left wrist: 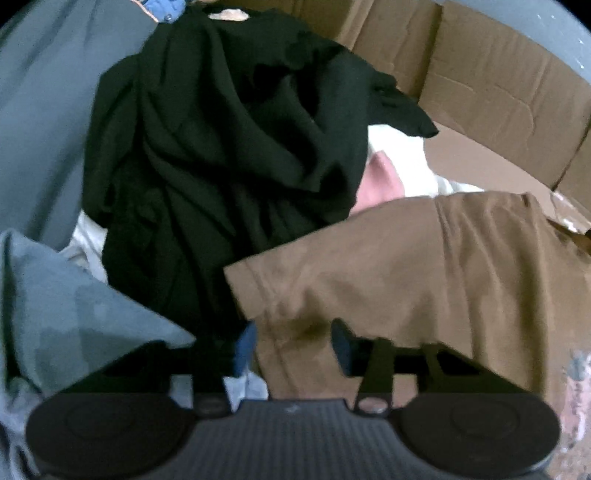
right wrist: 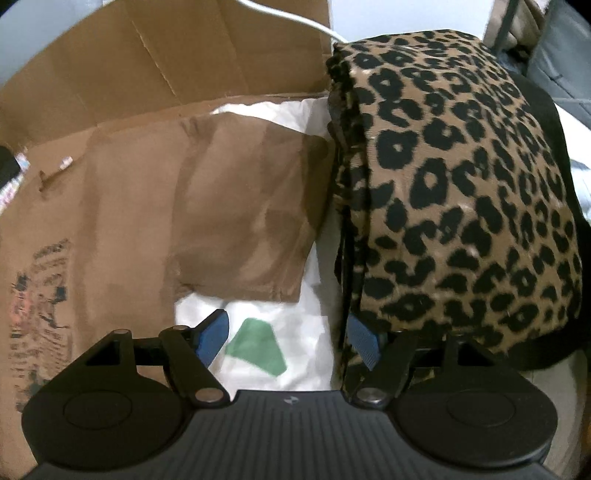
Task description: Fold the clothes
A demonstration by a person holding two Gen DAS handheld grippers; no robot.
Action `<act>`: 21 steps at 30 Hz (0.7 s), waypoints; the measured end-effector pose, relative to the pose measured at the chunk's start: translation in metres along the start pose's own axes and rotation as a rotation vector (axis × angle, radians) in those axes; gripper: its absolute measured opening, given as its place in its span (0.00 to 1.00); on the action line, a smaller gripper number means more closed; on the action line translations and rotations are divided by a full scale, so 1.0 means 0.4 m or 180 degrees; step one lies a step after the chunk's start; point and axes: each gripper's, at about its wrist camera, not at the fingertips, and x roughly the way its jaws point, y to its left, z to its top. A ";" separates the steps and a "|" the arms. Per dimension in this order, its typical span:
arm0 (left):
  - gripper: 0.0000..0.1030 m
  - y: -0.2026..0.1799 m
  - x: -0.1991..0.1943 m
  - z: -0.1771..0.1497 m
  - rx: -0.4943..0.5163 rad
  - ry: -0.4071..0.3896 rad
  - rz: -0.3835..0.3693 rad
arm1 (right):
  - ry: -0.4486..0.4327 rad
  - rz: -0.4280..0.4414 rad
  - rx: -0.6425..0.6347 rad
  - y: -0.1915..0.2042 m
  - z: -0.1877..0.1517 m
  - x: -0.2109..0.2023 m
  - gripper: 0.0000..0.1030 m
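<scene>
In the left wrist view a brown shirt (left wrist: 388,266) lies over a heap of clothes, its sleeve hem bunched and puckered between the blue pads (left wrist: 245,347) of my left gripper (left wrist: 293,341), which is shut on that fold. A crumpled black garment (left wrist: 229,147) lies just beyond it. In the right wrist view the same brown shirt (right wrist: 251,203) lies flat on a white garment (right wrist: 295,332) with a green patch (right wrist: 258,347). My right gripper (right wrist: 288,338) hangs open over the white cloth with nothing between its fingers. Its right finger sits against a leopard-print garment (right wrist: 461,184).
Cardboard box walls (left wrist: 480,81) rise behind the heap, and a cardboard flap (right wrist: 92,221) lies to the left in the right wrist view. Grey-blue cloth (left wrist: 55,302) and pink and white pieces (left wrist: 380,177) sit around the black garment. A white cable (right wrist: 295,18) runs at the back.
</scene>
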 end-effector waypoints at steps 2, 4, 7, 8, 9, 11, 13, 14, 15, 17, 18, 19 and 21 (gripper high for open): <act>0.00 0.003 0.008 -0.006 -0.0005 -0.0025 0.0082 | -0.0011 -0.0098 -0.0024 0.000 0.012 0.023 0.74; 0.00 0.001 0.005 -0.010 0.0059 -0.0106 0.0229 | 0.0013 -0.0130 0.0076 -0.008 0.021 0.040 0.74; 0.00 0.019 -0.009 0.002 0.0008 -0.0213 0.0394 | 0.0083 -0.0198 0.0033 0.002 0.027 0.059 0.74; 0.00 0.029 -0.011 0.007 -0.0021 -0.0220 0.0403 | 0.0099 -0.0232 -0.0015 0.007 0.027 0.062 0.74; 0.00 0.039 -0.014 0.012 -0.0050 -0.0220 0.0403 | 0.0109 -0.0256 -0.0039 0.010 0.027 0.064 0.74; 0.00 0.059 -0.030 0.018 -0.0119 -0.0232 0.0306 | 0.0117 -0.0267 -0.0019 0.011 0.026 0.061 0.74; 0.02 0.078 -0.048 0.022 -0.0199 -0.0230 0.0187 | 0.0123 -0.0229 0.0062 0.005 0.025 0.052 0.73; 0.06 0.088 -0.057 0.023 -0.0234 -0.0222 0.0123 | 0.0120 -0.0195 0.0102 0.002 0.024 0.047 0.73; 0.15 0.096 -0.067 0.023 -0.0245 -0.0218 0.0063 | 0.0119 -0.0168 0.0130 -0.001 0.023 0.043 0.73; 0.35 0.110 -0.085 0.021 -0.0243 -0.0228 -0.0089 | 0.0127 -0.0141 0.0149 -0.005 0.022 0.037 0.73; 0.40 0.116 -0.091 0.019 -0.0257 -0.0213 -0.0203 | 0.0134 -0.0146 0.0157 -0.007 0.021 0.035 0.73; 0.40 0.119 -0.091 0.016 -0.0257 -0.0165 -0.0312 | 0.0140 -0.0144 0.0170 -0.008 0.020 0.033 0.73; 0.40 0.114 -0.084 0.009 -0.0191 -0.0054 -0.0342 | 0.0145 -0.0128 0.0189 -0.009 0.019 0.031 0.73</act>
